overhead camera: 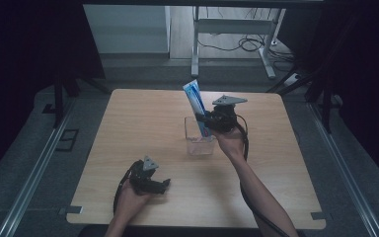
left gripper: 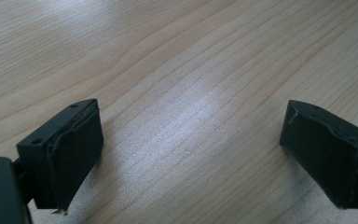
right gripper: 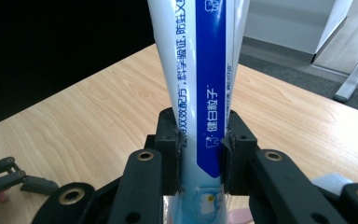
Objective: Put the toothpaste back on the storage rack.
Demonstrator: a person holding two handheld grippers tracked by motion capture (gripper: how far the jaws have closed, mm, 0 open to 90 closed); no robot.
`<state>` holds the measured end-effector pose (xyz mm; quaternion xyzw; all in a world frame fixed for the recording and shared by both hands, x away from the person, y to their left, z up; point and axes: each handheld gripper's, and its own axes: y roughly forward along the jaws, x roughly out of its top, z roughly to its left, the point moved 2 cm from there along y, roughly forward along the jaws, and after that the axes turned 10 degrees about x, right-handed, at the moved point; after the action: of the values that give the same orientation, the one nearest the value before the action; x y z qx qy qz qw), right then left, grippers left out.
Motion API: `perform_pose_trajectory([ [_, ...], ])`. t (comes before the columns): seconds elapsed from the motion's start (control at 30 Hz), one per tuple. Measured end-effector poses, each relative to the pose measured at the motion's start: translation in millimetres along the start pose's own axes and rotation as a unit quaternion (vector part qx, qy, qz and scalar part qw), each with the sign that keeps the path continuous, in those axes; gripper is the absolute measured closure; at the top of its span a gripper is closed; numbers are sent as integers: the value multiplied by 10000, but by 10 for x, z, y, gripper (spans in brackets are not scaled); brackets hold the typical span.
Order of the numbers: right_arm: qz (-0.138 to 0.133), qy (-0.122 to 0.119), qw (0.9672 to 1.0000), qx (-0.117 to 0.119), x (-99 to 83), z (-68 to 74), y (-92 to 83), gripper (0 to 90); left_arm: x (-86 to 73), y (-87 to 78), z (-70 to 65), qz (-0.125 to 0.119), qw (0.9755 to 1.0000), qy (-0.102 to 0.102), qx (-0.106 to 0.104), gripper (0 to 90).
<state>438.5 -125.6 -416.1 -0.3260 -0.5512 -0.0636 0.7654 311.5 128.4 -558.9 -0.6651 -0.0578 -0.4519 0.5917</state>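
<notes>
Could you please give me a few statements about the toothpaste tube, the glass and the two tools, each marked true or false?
1. The right tool grips the toothpaste tube. True.
2. The tube lies flat on the table. False: it stands tilted, its lower end in the glass.
3. The left tool is open over bare wood. True.
4. The left tool holds the glass. False: it sits apart from the glass, nearer the person.

the toothpaste tube (right gripper: 200,84) bears white chinese print, "健白敢子", on its blue stripe
</notes>
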Motion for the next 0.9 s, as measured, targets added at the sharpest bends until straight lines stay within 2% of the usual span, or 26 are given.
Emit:
perform_pose_trajectory([
  [0.47, -96, -36, 9999, -96, -90, -25, 132, 721, 0, 1, -1, -6, 10000, -8, -8, 58],
  [0.6, -29, -159, 9997, -185, -119, -22, 176, 721, 0, 1, -1, -5, 10000, -7, -8, 58],
  [0.9, 39, -144, 9996, -220, -225, -43, 267, 720, 0, 1, -1, -4, 10000, -5, -8, 58],
])
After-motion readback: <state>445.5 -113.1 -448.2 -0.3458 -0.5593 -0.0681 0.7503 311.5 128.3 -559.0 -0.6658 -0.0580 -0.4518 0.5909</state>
